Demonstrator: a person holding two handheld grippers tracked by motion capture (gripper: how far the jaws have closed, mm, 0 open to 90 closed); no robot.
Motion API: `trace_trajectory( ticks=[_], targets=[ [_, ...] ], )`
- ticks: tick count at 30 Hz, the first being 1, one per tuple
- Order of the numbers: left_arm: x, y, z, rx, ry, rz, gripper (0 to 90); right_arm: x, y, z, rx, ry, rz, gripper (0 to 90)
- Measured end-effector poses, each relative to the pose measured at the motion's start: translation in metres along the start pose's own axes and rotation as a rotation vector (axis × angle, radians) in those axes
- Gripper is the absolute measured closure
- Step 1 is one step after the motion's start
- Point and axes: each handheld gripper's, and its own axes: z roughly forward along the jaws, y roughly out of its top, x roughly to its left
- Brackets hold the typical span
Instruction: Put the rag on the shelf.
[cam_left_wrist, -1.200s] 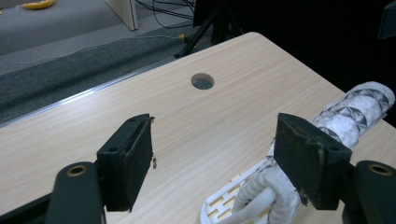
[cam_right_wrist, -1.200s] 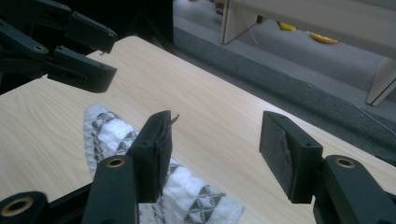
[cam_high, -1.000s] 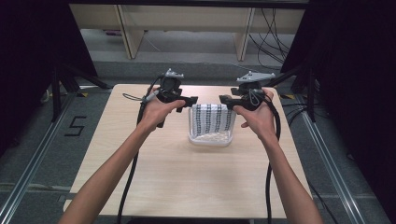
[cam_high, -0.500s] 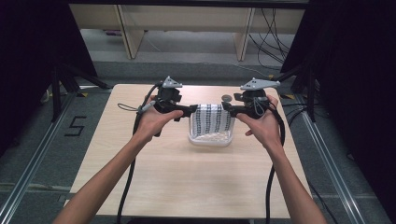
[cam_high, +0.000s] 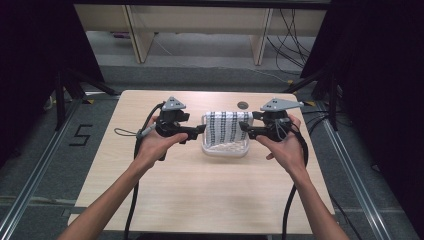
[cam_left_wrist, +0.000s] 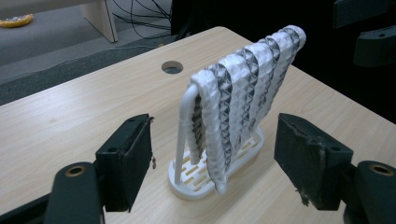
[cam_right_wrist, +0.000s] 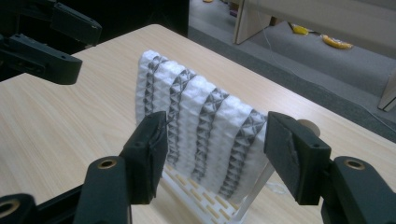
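Striped cloth hanging on a white rack, a gripper at each end.

The cloth (cam_high: 228, 130), waffle-textured with white and dark grey stripes, hangs folded over the top bar of a small white rack (cam_high: 225, 150) that stands on the far middle of the light wooden table (cam_high: 200, 195), just in front of a round cable hole (cam_high: 243, 105). In the left gripper view the cloth (cam_left_wrist: 243, 98) drapes down both sides of the bar onto the slotted base of the rack (cam_left_wrist: 196, 179). The left gripper (cam_high: 199, 130) sits just beside the rack's left end, its jaws standing apart with nothing pressed between them. The right gripper (cam_high: 245, 131) sits at the rack's right end; its jaws have just been opening and stand apart, framing the near edge of the cloth (cam_right_wrist: 205, 126) without pinching it.
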Motion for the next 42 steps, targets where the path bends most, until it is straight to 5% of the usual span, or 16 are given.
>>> trace_trajectory(
  ticks=[25,28,30,35,42],
  targets=[
    [0.002,-0.042,-0.029,-0.018,-0.002,0.002,26.5,0.014,-0.04,-0.005,-0.019,0.035,-0.002,37.4],
    [0.002,-0.048,-0.032,-0.015,-0.005,-0.004,25.2,0.018,-0.045,-0.005,-0.023,0.03,0.027,35.7],
    [0.003,-0.049,-0.032,-0.003,-0.011,-0.002,23.6,0.015,-0.046,-0.006,-0.013,0.039,-0.001,34.2],
    [0.001,-0.056,-0.033,0.008,-0.019,0.009,19.4,0.018,-0.05,-0.005,-0.029,0.041,0.026,24.8],
    [0.0,-0.063,-0.033,0.012,-0.023,0.02,18.0,0.018,-0.057,-0.007,-0.036,0.036,0.02,23.3]
  ],
)
